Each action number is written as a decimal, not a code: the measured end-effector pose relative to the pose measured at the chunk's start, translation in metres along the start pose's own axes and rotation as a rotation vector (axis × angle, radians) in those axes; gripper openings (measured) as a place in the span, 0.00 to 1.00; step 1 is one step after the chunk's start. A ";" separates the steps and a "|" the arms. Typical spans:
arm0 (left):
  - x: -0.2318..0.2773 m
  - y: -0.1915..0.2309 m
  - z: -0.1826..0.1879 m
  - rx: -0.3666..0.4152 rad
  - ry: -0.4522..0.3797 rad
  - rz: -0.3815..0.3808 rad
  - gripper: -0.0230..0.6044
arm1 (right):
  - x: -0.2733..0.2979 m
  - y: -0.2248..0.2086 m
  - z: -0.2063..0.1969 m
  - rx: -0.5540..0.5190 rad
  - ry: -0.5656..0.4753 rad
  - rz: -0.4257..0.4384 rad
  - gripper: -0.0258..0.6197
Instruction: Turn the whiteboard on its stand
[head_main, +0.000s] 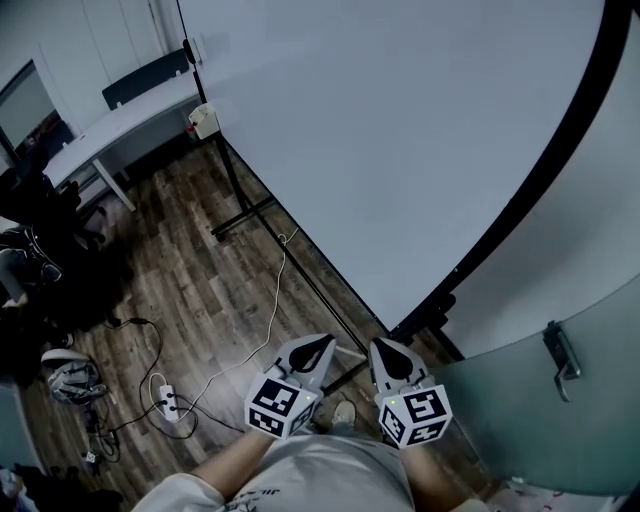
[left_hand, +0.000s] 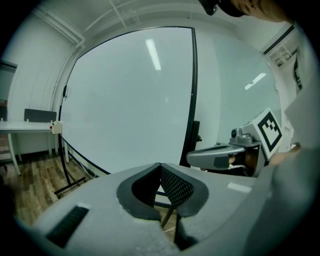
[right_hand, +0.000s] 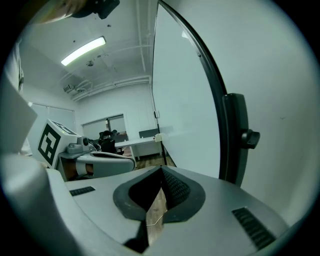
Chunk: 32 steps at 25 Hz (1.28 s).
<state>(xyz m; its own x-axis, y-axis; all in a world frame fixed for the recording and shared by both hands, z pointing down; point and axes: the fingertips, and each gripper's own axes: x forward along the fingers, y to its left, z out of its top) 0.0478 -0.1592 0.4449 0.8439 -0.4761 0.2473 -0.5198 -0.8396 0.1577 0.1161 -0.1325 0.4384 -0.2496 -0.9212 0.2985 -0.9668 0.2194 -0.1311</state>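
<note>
The big whiteboard (head_main: 400, 130) in its black frame stands tilted on a black stand (head_main: 240, 215), filling the upper right of the head view. Its right post (right_hand: 235, 140) with a clamp knob (right_hand: 248, 138) rises just beyond my right gripper (right_hand: 161, 169). Both grippers are held side by side low in the head view, short of the board's lower corner and apart from it. The left gripper (head_main: 322, 342) has its jaws together with nothing in them, and so does the right gripper (head_main: 385, 347). In the left gripper view the board (left_hand: 130, 100) faces my left gripper (left_hand: 160, 165).
A white desk (head_main: 120, 125) and dark chair (head_main: 145, 80) stand at the far left. A white cable (head_main: 275, 300) runs over the wood floor to a power strip (head_main: 165, 397). A small white box (head_main: 204, 120) hangs on the stand. A frosted glass door with handle (head_main: 562, 355) is at right.
</note>
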 end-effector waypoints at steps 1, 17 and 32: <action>-0.002 0.002 -0.002 0.002 0.002 0.007 0.05 | 0.003 0.005 -0.001 -0.002 0.004 0.012 0.05; -0.031 0.030 -0.007 -0.042 -0.008 0.104 0.05 | 0.032 0.043 -0.001 -0.037 0.033 0.130 0.05; -0.028 0.035 -0.011 -0.034 -0.004 0.107 0.05 | 0.039 0.048 -0.005 -0.045 0.054 0.164 0.05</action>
<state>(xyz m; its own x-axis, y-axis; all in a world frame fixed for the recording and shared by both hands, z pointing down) 0.0050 -0.1727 0.4538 0.7838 -0.5637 0.2607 -0.6112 -0.7745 0.1630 0.0599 -0.1562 0.4488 -0.4056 -0.8535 0.3272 -0.9140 0.3807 -0.1401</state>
